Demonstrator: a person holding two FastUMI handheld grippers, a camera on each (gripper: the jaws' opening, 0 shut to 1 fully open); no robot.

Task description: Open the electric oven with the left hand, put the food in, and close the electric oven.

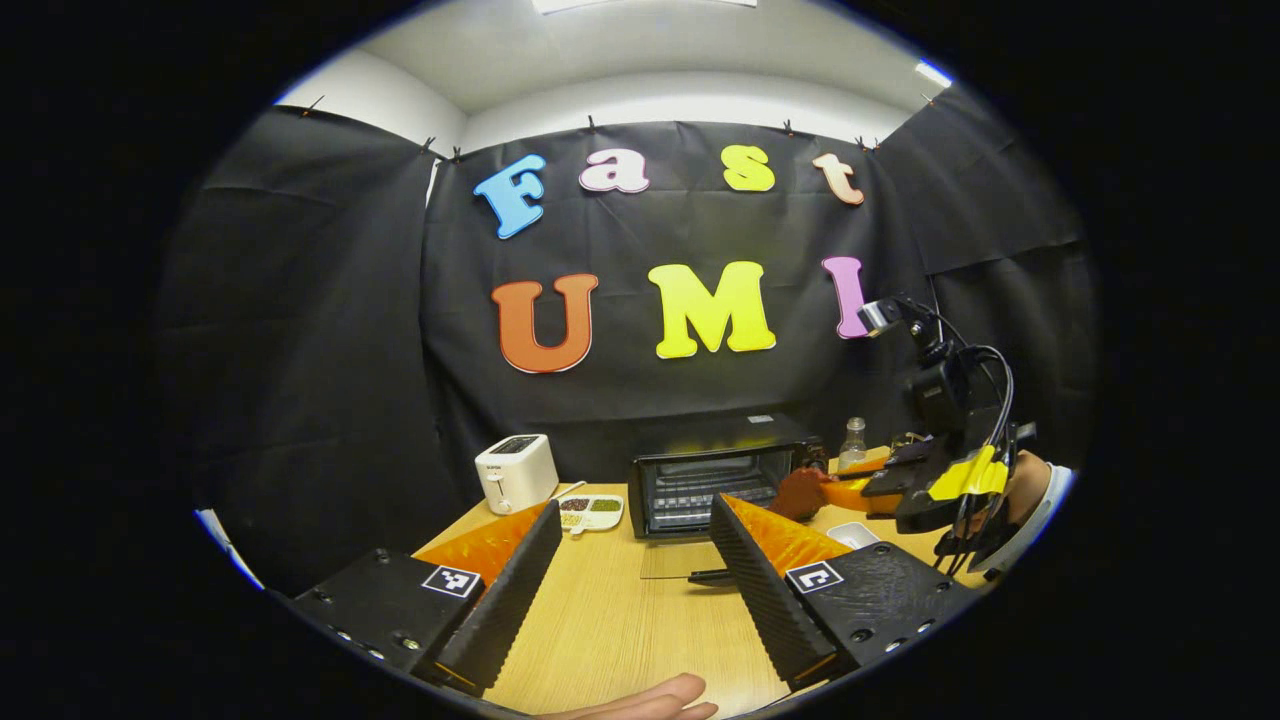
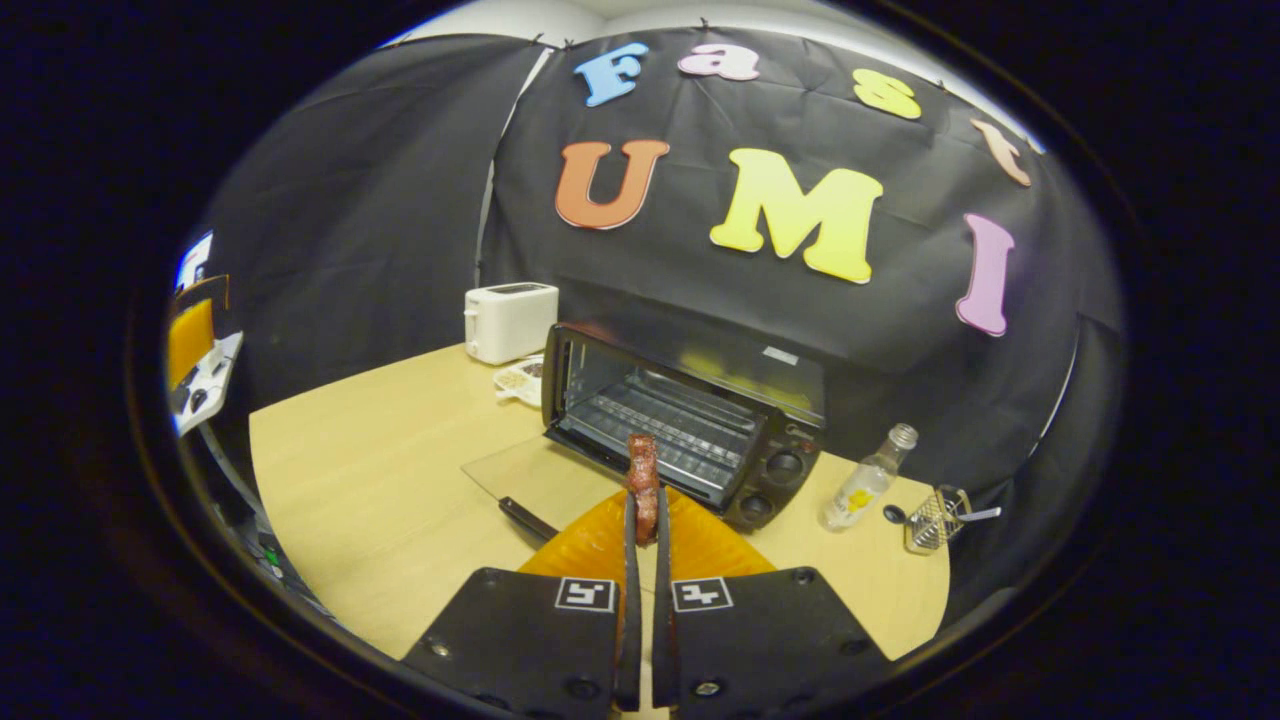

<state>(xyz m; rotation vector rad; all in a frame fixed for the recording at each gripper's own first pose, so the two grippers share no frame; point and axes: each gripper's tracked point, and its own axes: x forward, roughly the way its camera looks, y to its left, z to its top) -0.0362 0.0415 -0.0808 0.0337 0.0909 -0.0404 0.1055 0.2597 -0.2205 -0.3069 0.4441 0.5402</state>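
Observation:
The black electric oven stands at the back of the wooden table with its glass door folded down flat and the wire rack showing. My left gripper hovers open over the table in front of the oven, nothing between its fingers. My right gripper is shut on a flat reddish-brown piece of food, held upright just in front of the oven's opening. In the left gripper view the right gripper reaches in from the right, a hand behind it.
A white toaster and a small divided dish sit left of the oven. A clear bottle and a small wire basket stand to its right. A white dish lies near the right gripper. A hand shows at the bottom.

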